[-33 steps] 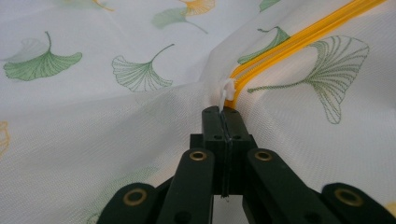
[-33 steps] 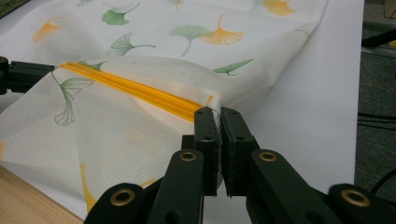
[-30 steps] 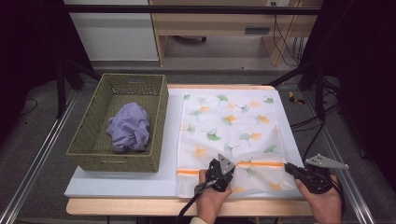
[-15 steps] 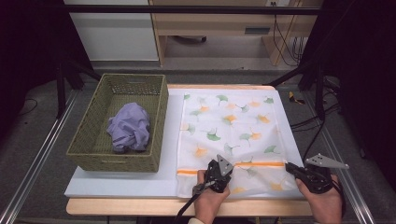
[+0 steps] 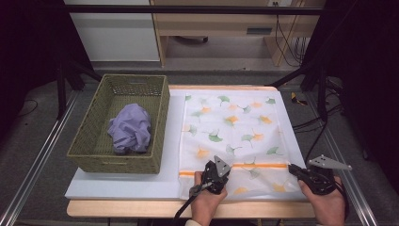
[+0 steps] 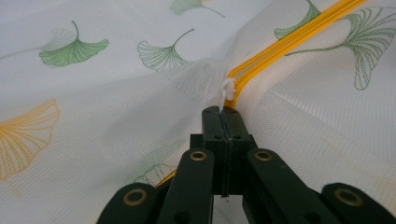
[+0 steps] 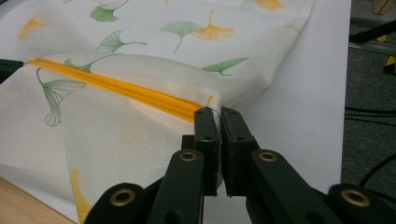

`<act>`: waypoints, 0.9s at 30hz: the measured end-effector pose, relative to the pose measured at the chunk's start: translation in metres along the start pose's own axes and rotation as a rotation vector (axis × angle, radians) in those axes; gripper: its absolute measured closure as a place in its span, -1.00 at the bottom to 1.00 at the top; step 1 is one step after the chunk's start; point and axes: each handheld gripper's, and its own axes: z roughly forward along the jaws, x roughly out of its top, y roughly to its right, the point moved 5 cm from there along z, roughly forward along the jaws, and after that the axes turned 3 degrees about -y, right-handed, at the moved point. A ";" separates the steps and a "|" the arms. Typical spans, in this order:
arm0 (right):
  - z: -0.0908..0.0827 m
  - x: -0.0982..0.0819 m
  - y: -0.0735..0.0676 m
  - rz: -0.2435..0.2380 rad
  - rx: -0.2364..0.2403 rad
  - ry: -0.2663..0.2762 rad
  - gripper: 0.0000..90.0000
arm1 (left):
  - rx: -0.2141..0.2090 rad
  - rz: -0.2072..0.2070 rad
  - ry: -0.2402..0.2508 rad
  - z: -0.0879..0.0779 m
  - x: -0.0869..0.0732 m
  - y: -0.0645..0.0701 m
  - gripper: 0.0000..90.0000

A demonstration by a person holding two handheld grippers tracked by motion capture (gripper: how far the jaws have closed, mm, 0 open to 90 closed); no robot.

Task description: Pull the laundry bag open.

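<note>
A white mesh bag point(image 5: 235, 127) printed with ginkgo leaves lies flat on the white board point(image 5: 141, 183). A yellow zipper point(image 5: 261, 165) runs across its near end. My left gripper point(image 5: 226, 168) sits on that zipper line, and in the left gripper view it point(image 6: 224, 114) is shut on the small white zipper pull point(image 6: 227, 91). My right gripper point(image 5: 291, 168) is at the bag's right edge. There it point(image 7: 218, 114) is shut on the bag's corner, where the zipper point(image 7: 116, 88) ends, with fabric pinched between the pads.
A green woven basket point(image 5: 94, 157) stands at the left of the board with a crumpled purple cloth point(image 5: 131, 128) inside. The wooden table edge point(image 5: 141, 207) runs along the front. Cables point(image 5: 310, 122) lie on the floor to the right.
My left gripper has shifted slightly to the left along the zipper line. The right gripper has stayed where it was.
</note>
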 end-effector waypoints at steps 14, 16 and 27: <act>0.003 0.001 -0.001 0.013 -0.015 -0.014 0.92 | 0.010 -0.006 -0.011 -0.005 -0.004 -0.010 1.00; 0.003 0.001 -0.001 0.011 -0.016 -0.017 0.92 | 0.016 -0.018 -0.013 -0.007 -0.006 -0.015 1.00; 0.003 -0.001 0.001 0.008 -0.016 -0.021 0.92 | 0.024 -0.017 -0.011 -0.013 -0.010 -0.019 1.00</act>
